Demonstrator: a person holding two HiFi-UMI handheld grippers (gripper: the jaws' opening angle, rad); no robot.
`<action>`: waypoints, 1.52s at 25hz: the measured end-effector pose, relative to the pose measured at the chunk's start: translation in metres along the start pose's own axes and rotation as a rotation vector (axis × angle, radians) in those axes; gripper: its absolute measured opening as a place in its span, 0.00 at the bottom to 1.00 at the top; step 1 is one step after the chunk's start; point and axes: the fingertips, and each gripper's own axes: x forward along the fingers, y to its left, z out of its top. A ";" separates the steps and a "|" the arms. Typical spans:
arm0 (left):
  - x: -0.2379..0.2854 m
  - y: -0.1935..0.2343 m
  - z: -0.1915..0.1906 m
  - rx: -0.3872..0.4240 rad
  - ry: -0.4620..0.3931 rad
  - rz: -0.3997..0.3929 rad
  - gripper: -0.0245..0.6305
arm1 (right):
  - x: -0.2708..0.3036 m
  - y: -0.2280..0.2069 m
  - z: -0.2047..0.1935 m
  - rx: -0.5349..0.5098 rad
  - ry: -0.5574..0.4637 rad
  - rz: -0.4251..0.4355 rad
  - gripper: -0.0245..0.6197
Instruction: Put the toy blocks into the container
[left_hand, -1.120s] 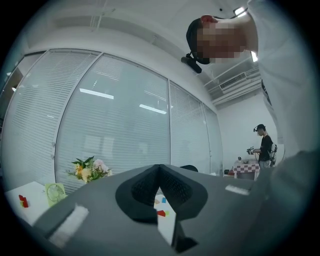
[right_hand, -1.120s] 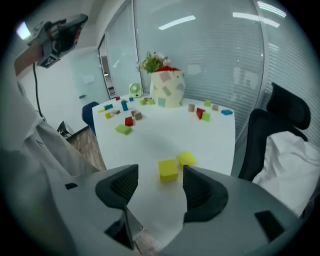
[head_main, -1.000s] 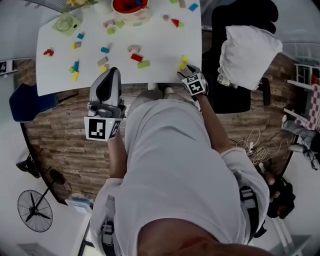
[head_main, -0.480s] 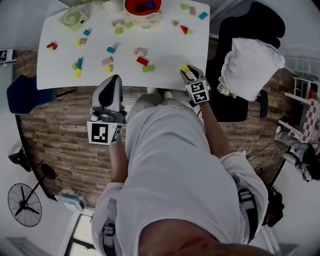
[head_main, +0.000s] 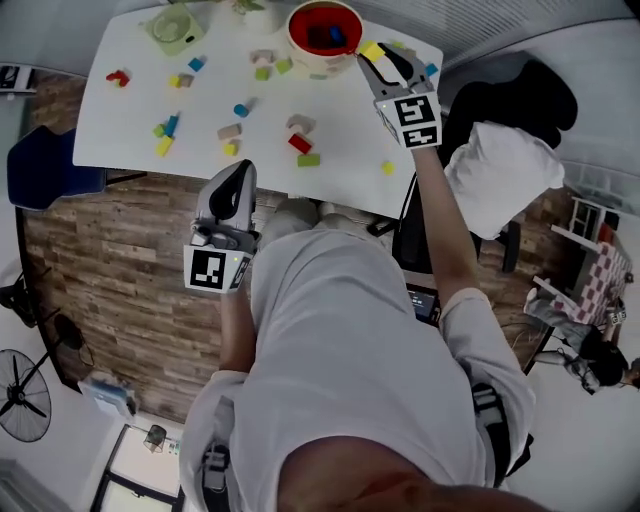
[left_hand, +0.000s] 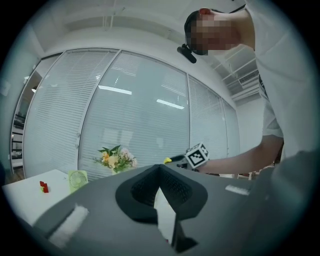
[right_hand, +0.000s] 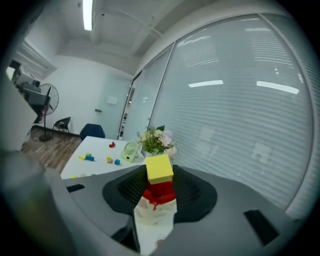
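My right gripper (head_main: 376, 56) hangs over the table's far right, beside the red container (head_main: 324, 28). It is shut on a yellow block (head_main: 371, 50), its jaws having just closed on it. In the right gripper view the yellow block (right_hand: 159, 169) sits between the pads, with the red container (right_hand: 159, 192) showing under it. Several coloured blocks (head_main: 300, 144) lie scattered on the white table (head_main: 130, 120). My left gripper (head_main: 236, 168) is shut and empty, held level at the table's near edge. The left gripper view shows those shut jaws and the right gripper (left_hand: 197, 156) beyond them.
A small green fan (head_main: 172, 25) and flowers (left_hand: 114, 157) stand at the table's far side. A black chair bearing a white cushion (head_main: 505, 165) stands right of the table. A blue chair (head_main: 40, 175) is at the left, and a floor fan (head_main: 20, 395) stands behind me.
The right gripper picked a yellow block off the table's near right edge and rose with it toward the red container. The left gripper drifted slightly.
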 end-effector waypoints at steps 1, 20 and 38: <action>-0.001 0.004 -0.001 -0.006 0.000 0.009 0.04 | 0.026 -0.007 -0.002 -0.034 0.049 0.022 0.28; 0.011 0.033 0.003 0.018 -0.026 0.009 0.04 | 0.132 -0.002 -0.054 0.005 0.311 0.163 0.53; 0.047 -0.116 -0.002 0.093 -0.052 -0.028 0.04 | -0.088 -0.012 0.005 0.100 -0.169 0.117 0.04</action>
